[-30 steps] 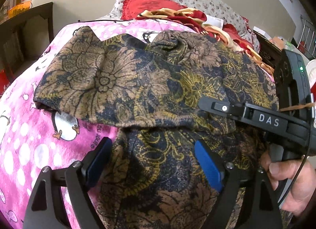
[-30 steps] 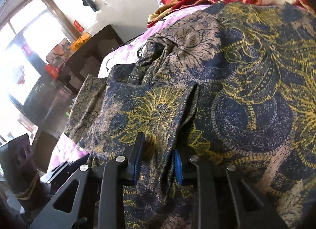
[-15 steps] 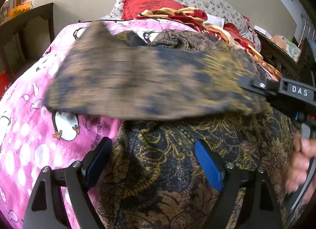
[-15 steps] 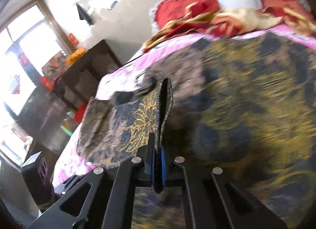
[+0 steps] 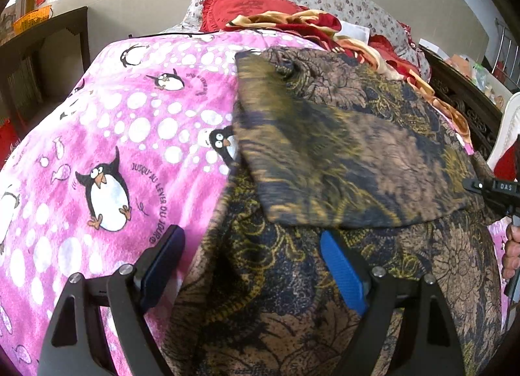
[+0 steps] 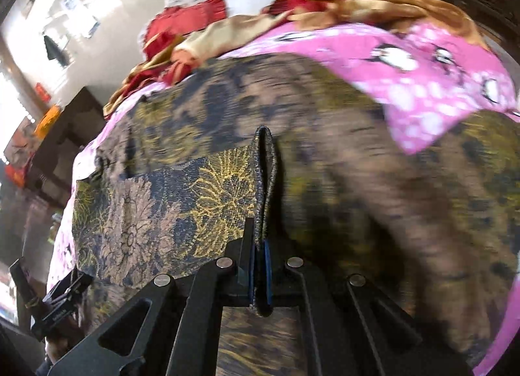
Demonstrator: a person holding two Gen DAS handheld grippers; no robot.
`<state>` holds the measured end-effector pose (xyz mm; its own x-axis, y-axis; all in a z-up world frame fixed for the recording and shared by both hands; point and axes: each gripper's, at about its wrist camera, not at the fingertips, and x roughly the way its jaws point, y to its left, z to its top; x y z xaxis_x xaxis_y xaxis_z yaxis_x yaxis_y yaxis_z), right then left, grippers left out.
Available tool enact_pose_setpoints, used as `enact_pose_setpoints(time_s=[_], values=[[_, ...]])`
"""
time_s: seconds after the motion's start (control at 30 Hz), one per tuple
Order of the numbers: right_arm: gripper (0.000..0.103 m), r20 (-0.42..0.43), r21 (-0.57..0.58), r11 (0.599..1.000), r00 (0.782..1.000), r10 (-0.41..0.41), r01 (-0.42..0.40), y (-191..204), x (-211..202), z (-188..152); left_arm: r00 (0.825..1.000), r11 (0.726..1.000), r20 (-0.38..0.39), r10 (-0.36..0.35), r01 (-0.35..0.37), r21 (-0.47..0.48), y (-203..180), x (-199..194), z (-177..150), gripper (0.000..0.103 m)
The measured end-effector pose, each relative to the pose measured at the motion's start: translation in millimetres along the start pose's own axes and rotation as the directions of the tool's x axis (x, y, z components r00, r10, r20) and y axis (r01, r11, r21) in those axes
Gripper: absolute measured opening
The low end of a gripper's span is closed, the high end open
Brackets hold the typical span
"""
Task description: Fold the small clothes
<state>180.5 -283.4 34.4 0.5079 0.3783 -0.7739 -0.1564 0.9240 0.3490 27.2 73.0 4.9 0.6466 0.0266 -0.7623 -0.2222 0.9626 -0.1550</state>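
As a sleeve swings across the garment [image 5: 292, 294], a fold takes shape on the bed [image 5: 107, 135].
Left gripper [image 5: 250, 265] waits spread over the hem; right gripper [image 6: 258, 265], pressed shut on the sleeve [image 6: 265, 181], has carried it from the left side rightward within a second.

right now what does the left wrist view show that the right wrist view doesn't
Only the left wrist view shows the left gripper open above the patterned garment, holding nothing, and sharp penguin prints on the pink blanket.

Only the right wrist view shows the right gripper shut on a folded edge of the garment, lifted off the layer below.

Both show the garment, the blanket and the red and gold bedding beyond.
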Motion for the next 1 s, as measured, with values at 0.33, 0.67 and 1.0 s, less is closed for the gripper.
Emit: enact_pose_setpoints(time_s=[0.33, 0.67, 1.0], values=[[0.0, -0.02, 0.089, 0.996, 1.0, -0.009, 0.011, -32, -15, -13, 1.0, 1.0, -0.002, 0.006, -0.006, 0.006, -2, 0, 0, 0.089], [0.0, -0.029, 0.086, 0.995, 0.999, -0.041, 0.043, -44, -22, -14, 1.0, 1.0, -0.003, 0.009, -0.009, 0.008, -3, 0, -1, 0.089], [0.007, 0.144, -0.121, 0.982, 0.982, -0.124, 0.142, -3, -90, -19, 0.99, 1.0, 0.14, -0.03, 0.031, -0.002, -13, -31, 58, 0.089]])
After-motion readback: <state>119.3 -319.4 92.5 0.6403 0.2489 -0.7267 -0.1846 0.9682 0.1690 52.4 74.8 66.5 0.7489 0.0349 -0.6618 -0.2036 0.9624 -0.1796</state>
